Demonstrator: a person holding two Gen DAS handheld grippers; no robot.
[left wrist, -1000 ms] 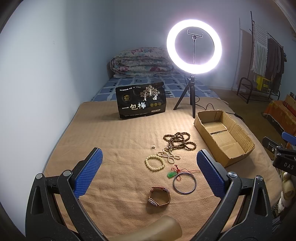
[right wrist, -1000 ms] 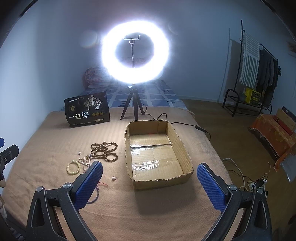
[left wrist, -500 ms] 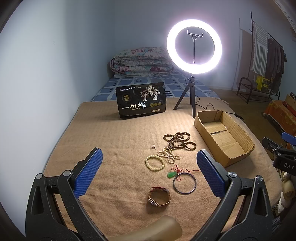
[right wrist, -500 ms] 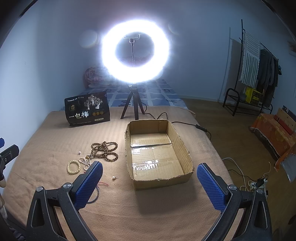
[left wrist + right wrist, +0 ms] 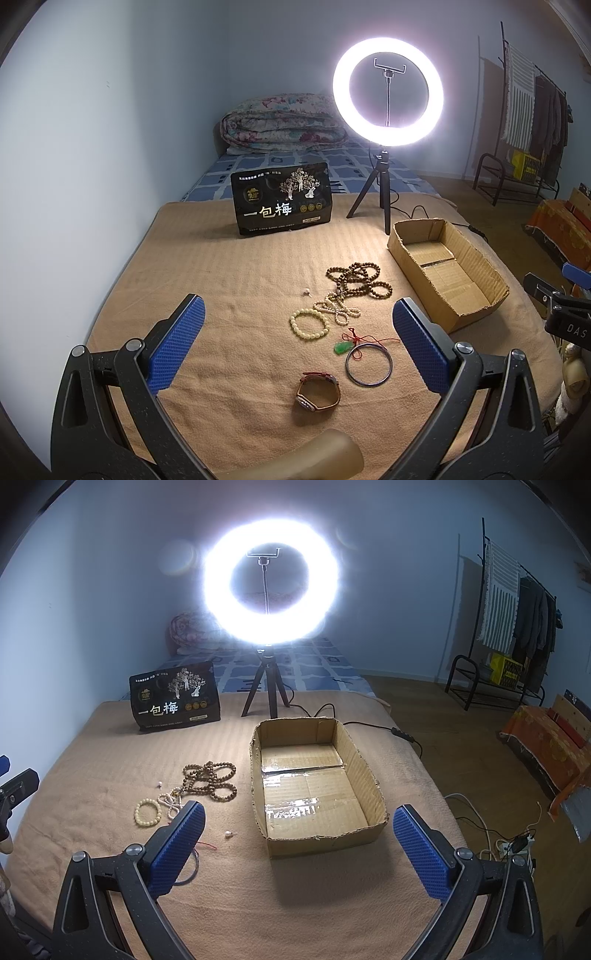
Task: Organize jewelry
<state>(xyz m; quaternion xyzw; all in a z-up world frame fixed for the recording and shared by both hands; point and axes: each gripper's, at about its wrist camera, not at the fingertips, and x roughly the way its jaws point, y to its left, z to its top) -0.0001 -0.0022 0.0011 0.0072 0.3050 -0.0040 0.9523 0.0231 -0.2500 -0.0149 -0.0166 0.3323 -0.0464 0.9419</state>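
Note:
Jewelry lies on a tan blanket (image 5: pixel 221 295): brown wooden beads (image 5: pixel 356 280), a pearl strand (image 5: pixel 338 308), a cream bead bracelet (image 5: pixel 309 325), a green pendant on red cord (image 5: pixel 343 348), a metal bangle (image 5: pixel 368 364), a brown-strapped watch (image 5: pixel 318 391) and a tiny earring (image 5: pixel 306 292). My left gripper (image 5: pixel 295 350) hovers open above the watch and bangle, holding nothing. An empty cardboard box (image 5: pixel 314 782) sits right of the jewelry. In front of that box my right gripper (image 5: pixel 297 845) is open and empty. Another small pearl earring (image 5: pixel 229 834) lies near its left finger.
A lit ring light on a tripod (image 5: pixel 386 147) and a black snack bag (image 5: pixel 282 199) stand at the back of the blanket. A cable (image 5: pixel 369 725) trails off right of the box. A tan rounded object (image 5: pixel 325 458) sits at the near edge. Clothes rack (image 5: pixel 517 620) at far right.

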